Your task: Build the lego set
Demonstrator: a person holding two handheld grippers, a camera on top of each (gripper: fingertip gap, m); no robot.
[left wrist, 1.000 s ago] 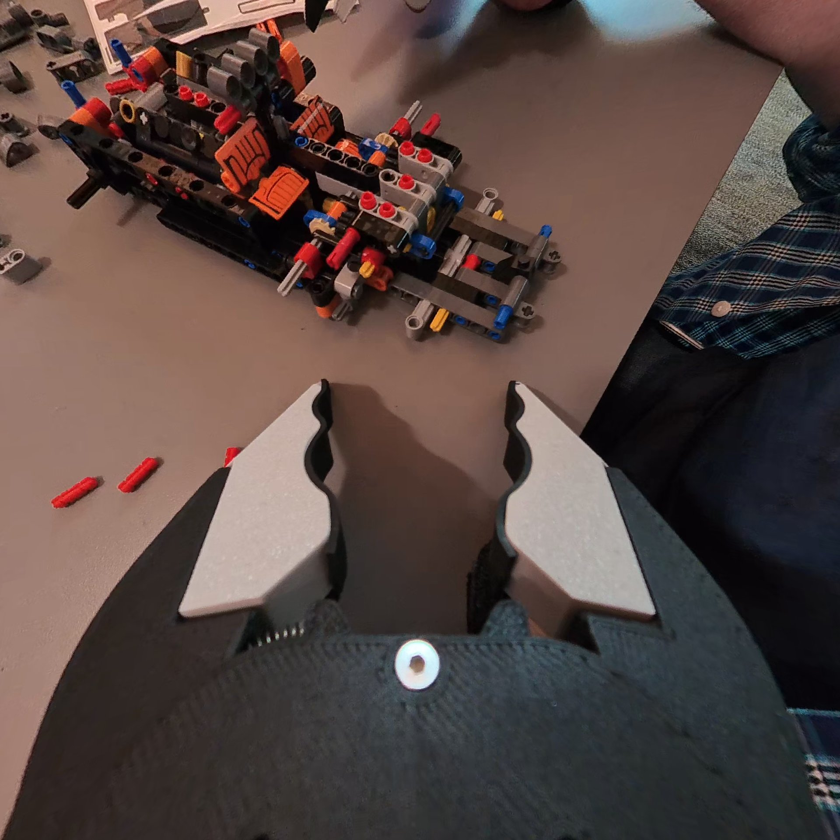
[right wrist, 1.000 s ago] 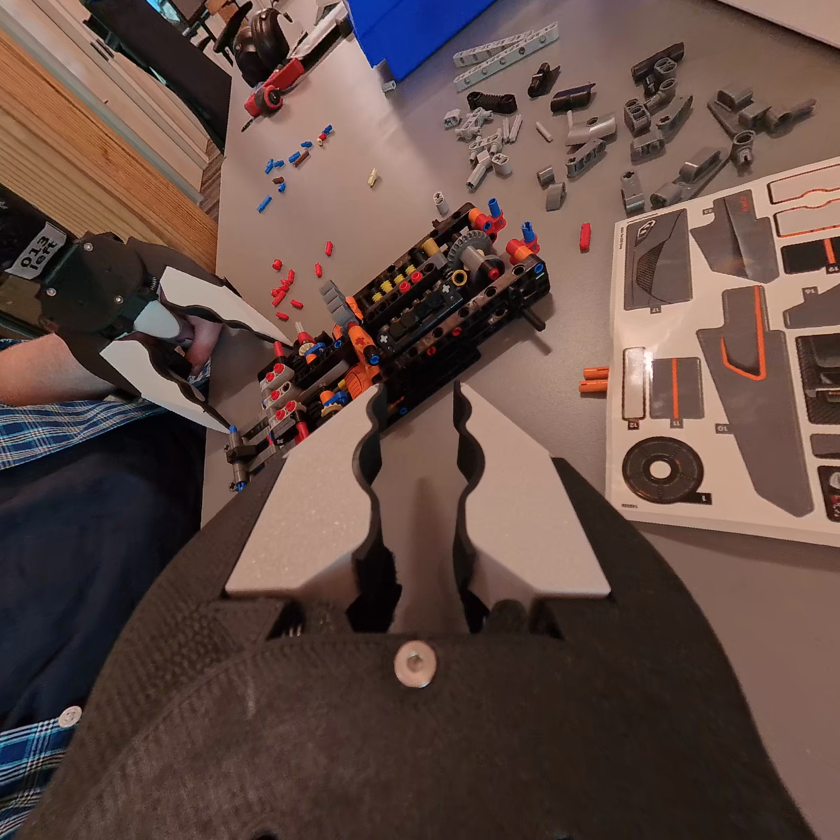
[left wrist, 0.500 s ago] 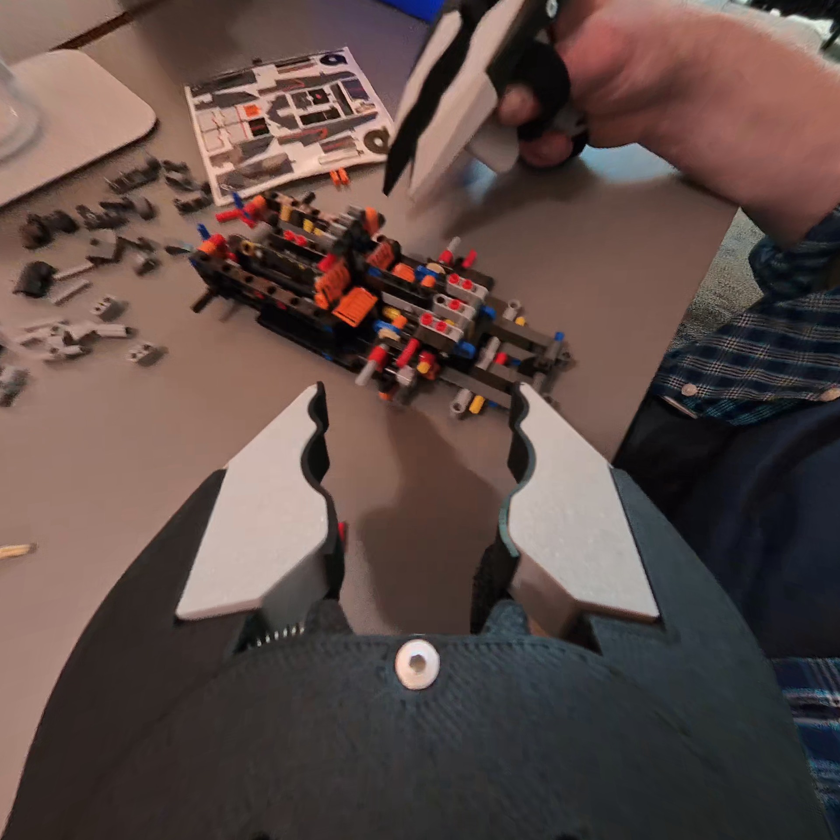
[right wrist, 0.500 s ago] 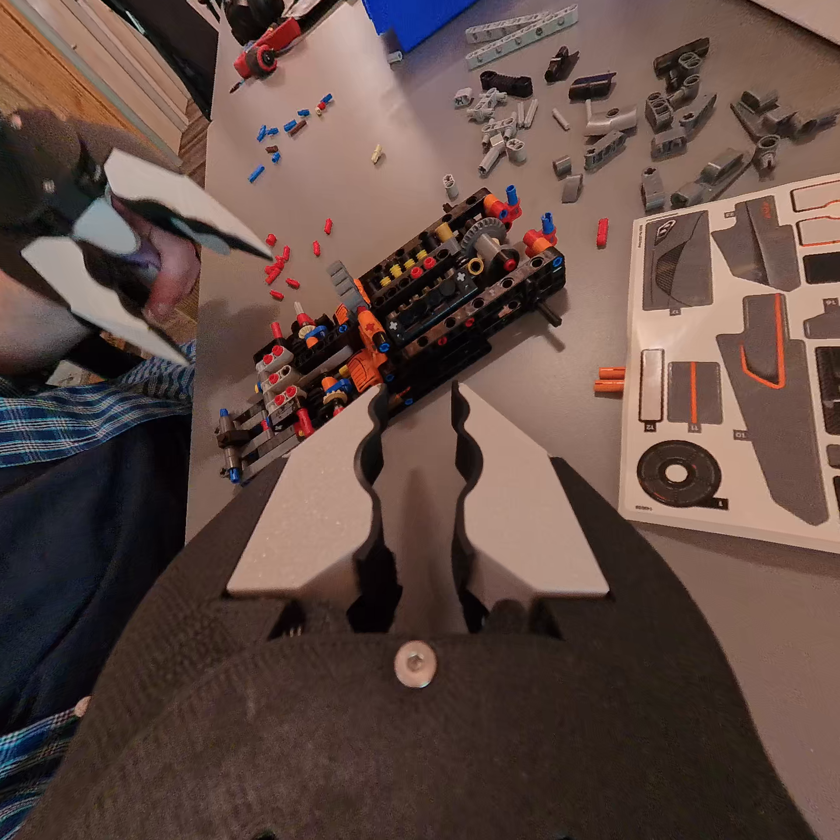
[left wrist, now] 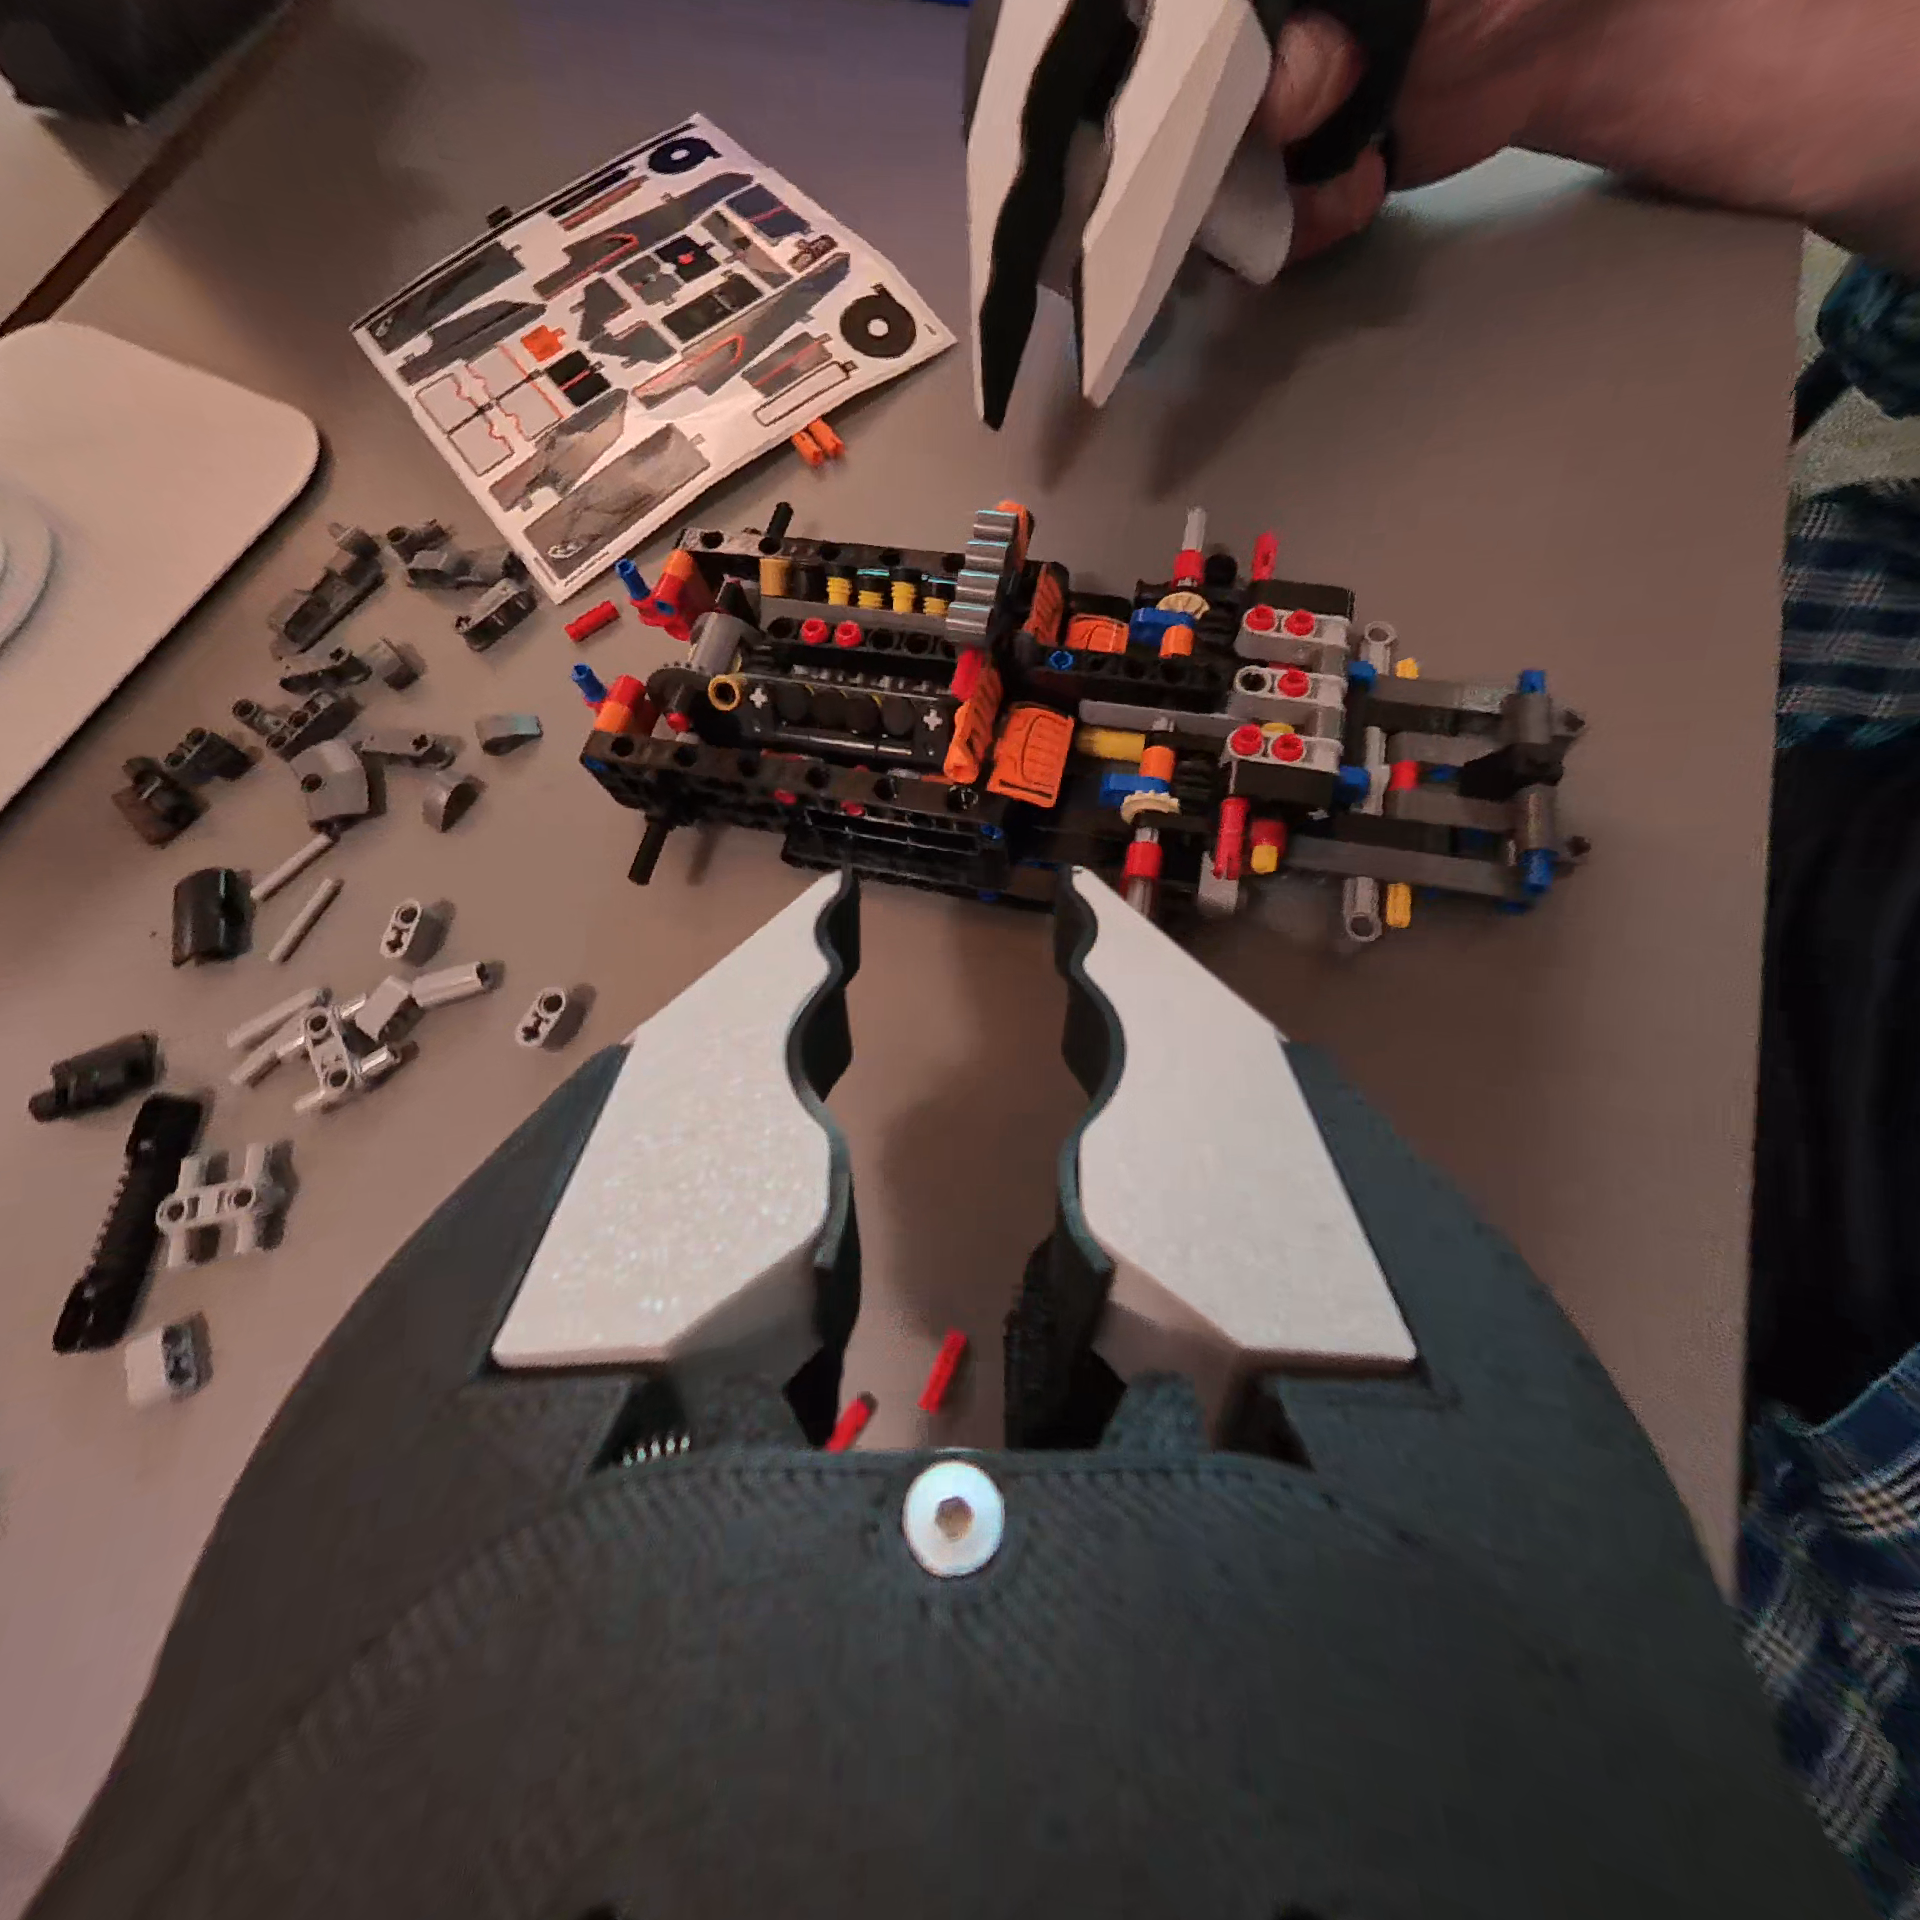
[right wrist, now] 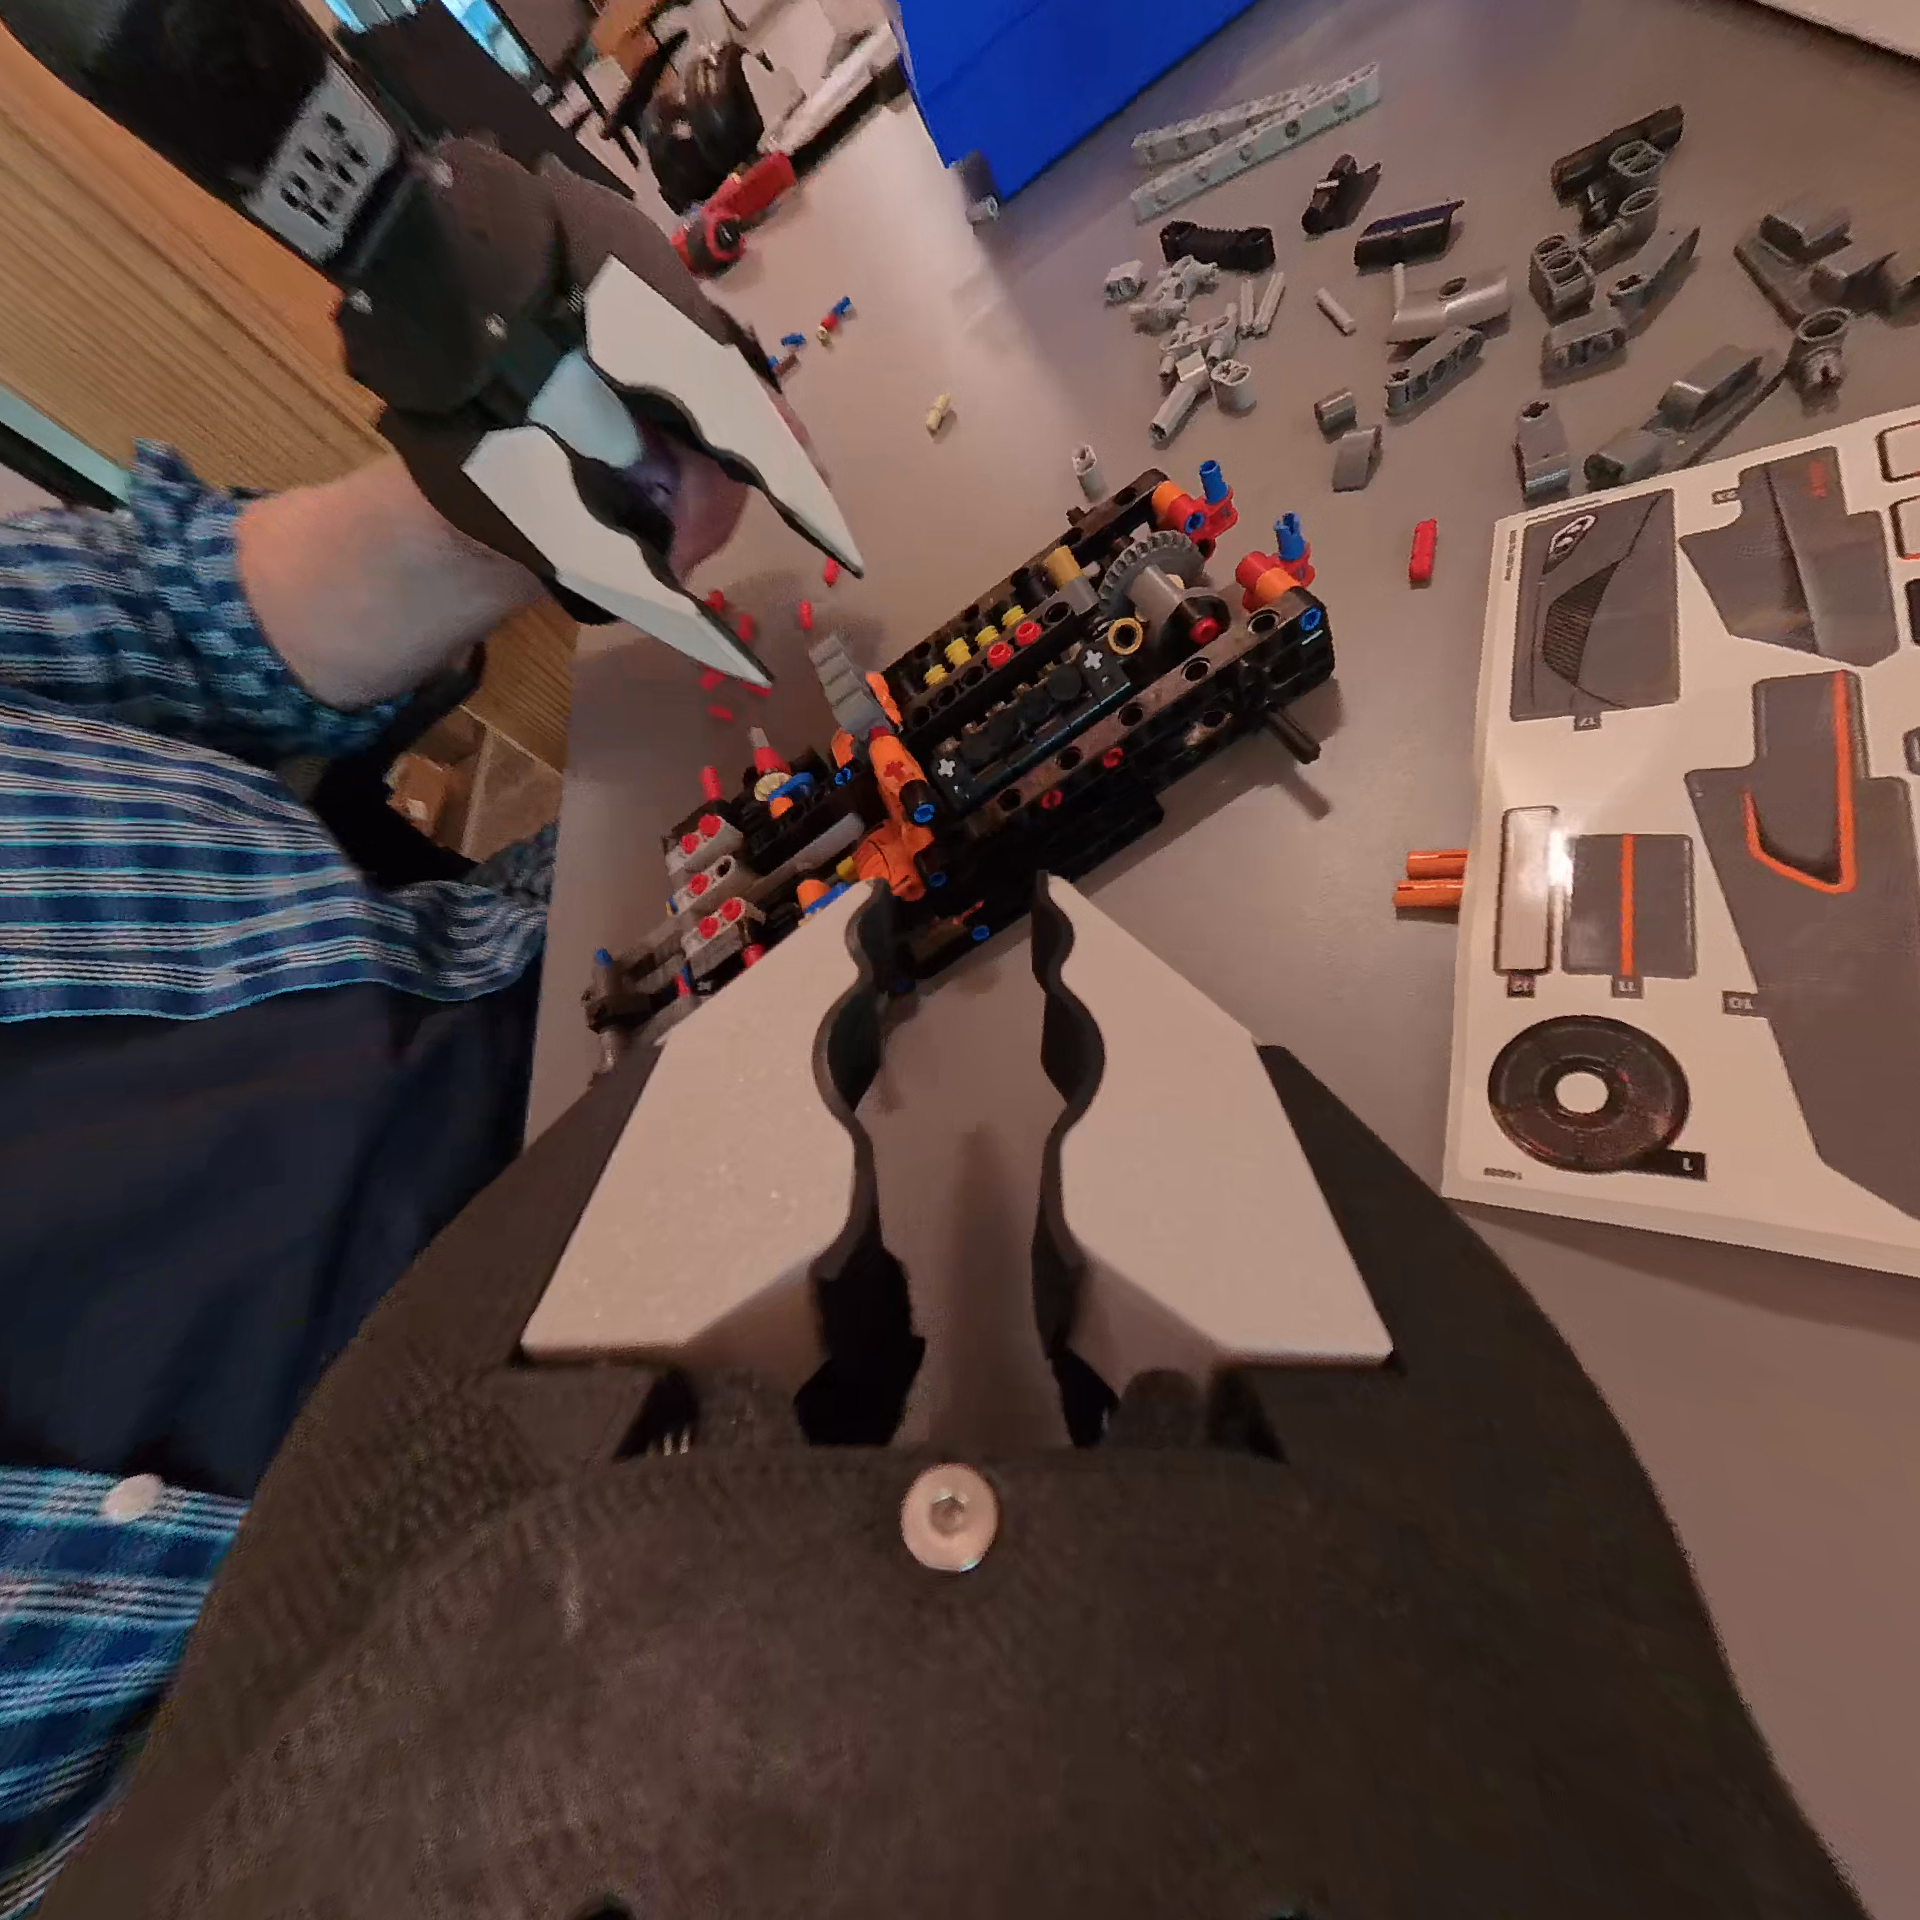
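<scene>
I have both grippers up off the grey table (left wrist: 1351, 1091) and neither has anything between its fingers. My left gripper (left wrist: 956, 894) is spread to a moderate gap, tips aimed at the near side of the half-built lego chassis (left wrist: 1039, 717) but not touching it — two loose red pins (left wrist: 940, 1371) lie on the table under its throat. My right gripper (right wrist: 956, 904) shows a narrower gap, still clearly parted, its tips just short of the chassis's other long side; from the left wrist view it hangs above the far side of the model (left wrist: 1049, 395), empty. The chassis lies flat in the middle of the table, long axis across my left view. The sticker sheet (right wrist: 1714, 831) lies to the right of it, two orange pins (right wrist: 1432, 879) beside its edge, and grey and black loose parts (left wrist: 312, 748) are scattered to the left.
</scene>
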